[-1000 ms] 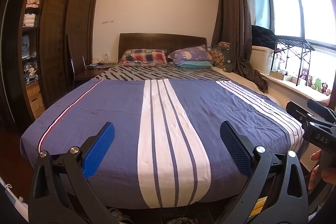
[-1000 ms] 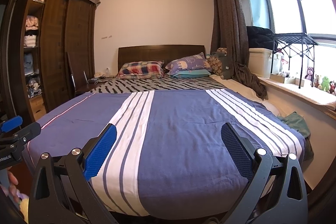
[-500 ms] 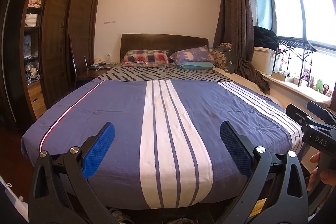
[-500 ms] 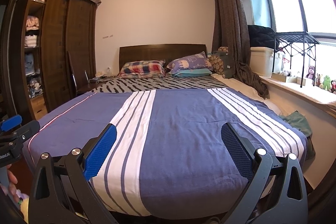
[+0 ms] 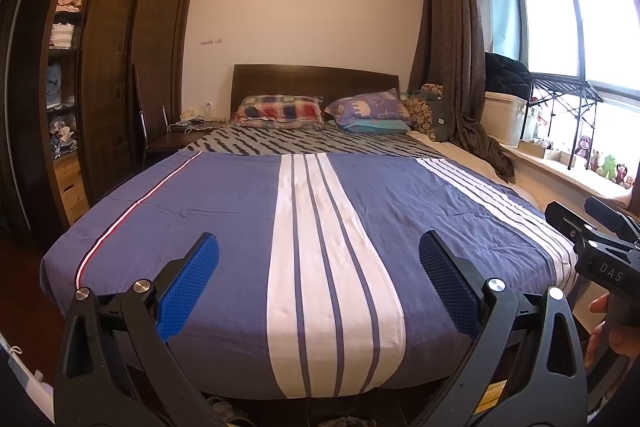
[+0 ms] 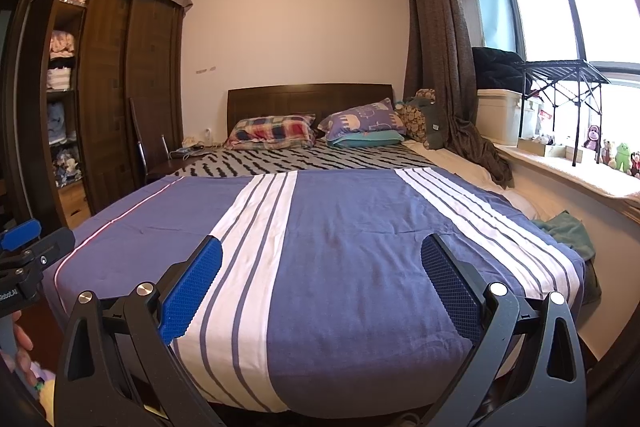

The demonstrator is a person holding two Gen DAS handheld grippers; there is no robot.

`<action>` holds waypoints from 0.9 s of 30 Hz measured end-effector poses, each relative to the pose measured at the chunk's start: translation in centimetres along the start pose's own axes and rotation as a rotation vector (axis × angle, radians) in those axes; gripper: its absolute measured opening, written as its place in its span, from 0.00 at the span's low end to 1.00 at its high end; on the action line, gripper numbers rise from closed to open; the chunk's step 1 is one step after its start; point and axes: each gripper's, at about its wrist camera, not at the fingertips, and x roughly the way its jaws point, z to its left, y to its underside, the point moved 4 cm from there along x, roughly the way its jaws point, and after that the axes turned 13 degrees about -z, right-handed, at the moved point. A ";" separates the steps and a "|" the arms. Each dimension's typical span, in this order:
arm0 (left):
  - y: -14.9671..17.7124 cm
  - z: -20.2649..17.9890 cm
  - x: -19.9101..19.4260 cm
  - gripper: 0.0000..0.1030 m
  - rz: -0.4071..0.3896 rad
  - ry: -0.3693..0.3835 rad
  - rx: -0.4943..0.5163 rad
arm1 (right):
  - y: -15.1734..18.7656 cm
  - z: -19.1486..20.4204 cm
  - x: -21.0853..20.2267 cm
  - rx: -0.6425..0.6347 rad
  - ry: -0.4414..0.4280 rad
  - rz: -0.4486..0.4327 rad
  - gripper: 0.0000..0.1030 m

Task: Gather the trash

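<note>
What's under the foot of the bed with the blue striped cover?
Under the blue-and-white striped bed cover, the left wrist view shows shoes at the floor edge. Deeper under the bed is dark, unseen.

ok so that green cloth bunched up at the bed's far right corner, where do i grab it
Grip the green cloth at its raised, crumpled top edge beside the blue striped cover. Come from above and the bed's foot with the right gripper, open jaws straddling a fold: it lies limp in the gap by the window ledge.

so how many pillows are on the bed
2 clear pillows, both at the headboard: a plaid pillow on the left and a purple elephant-print pillow on the right. Cushions beside the curtain may hide more.
</note>
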 end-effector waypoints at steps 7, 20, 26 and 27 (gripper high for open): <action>-0.1 0.1 0.0 0.92 -0.003 0.002 -0.001 | 0.0 0.0 -0.2 0.001 0.001 -0.004 0.97; -0.2 0.1 -0.3 0.92 -0.008 -0.001 0.001 | -0.1 0.0 -0.3 0.005 0.003 -0.008 0.97; -0.4 0.0 -0.4 0.92 -0.013 -0.001 0.004 | -0.2 -0.1 -0.3 0.009 0.001 -0.012 0.97; -0.4 0.0 -0.4 0.92 -0.014 -0.002 0.005 | -0.2 0.0 -0.3 0.010 0.000 -0.012 0.97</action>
